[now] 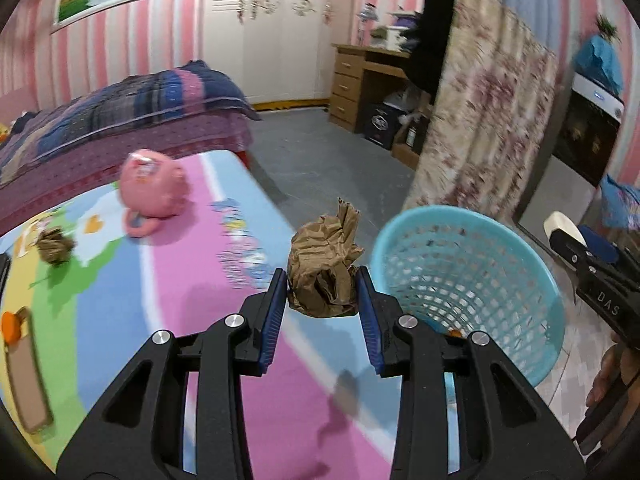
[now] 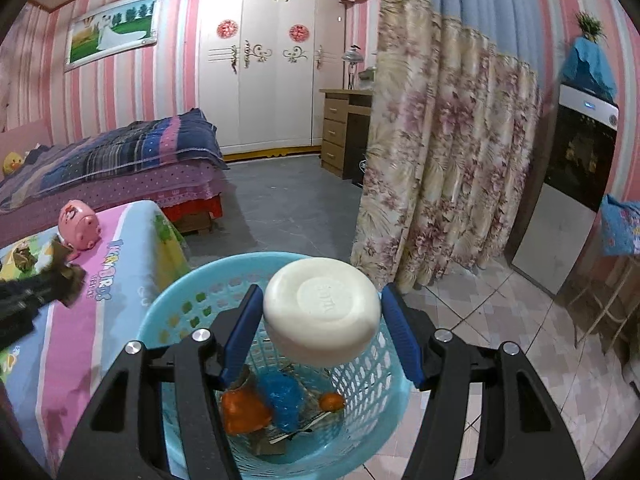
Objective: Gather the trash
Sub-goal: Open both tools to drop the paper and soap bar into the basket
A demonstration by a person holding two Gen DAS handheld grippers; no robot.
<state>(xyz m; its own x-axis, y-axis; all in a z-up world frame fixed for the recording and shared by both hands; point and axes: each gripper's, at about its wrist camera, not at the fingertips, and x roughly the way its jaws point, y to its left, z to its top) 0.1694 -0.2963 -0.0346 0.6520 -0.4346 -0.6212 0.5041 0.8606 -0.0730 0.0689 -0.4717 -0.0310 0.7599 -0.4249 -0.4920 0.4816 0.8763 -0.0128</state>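
Note:
My left gripper [image 1: 322,276] is shut on a crumpled ball of brown paper [image 1: 324,276], held over the edge of the colourful play mat [image 1: 208,320], just left of the light blue mesh basket [image 1: 500,300]. My right gripper [image 2: 322,292] is shut on a round white soap-like lump [image 2: 322,312], right above the basket's [image 2: 168,300] mouth. Inside the basket lie orange pieces [image 2: 244,408], a blue crumpled wrapper [image 2: 282,400] and paper scraps. A second brown paper wad [image 1: 54,246] lies on the mat at far left.
A pink pig toy [image 1: 154,188] sits on the mat, and an orange item [image 1: 10,326] lies at its left edge. Behind are a bed [image 1: 120,120], a wooden desk [image 1: 360,80], a floral curtain [image 1: 488,120] and an oven [image 1: 588,128]. Tiled floor [image 2: 500,320] surrounds the basket.

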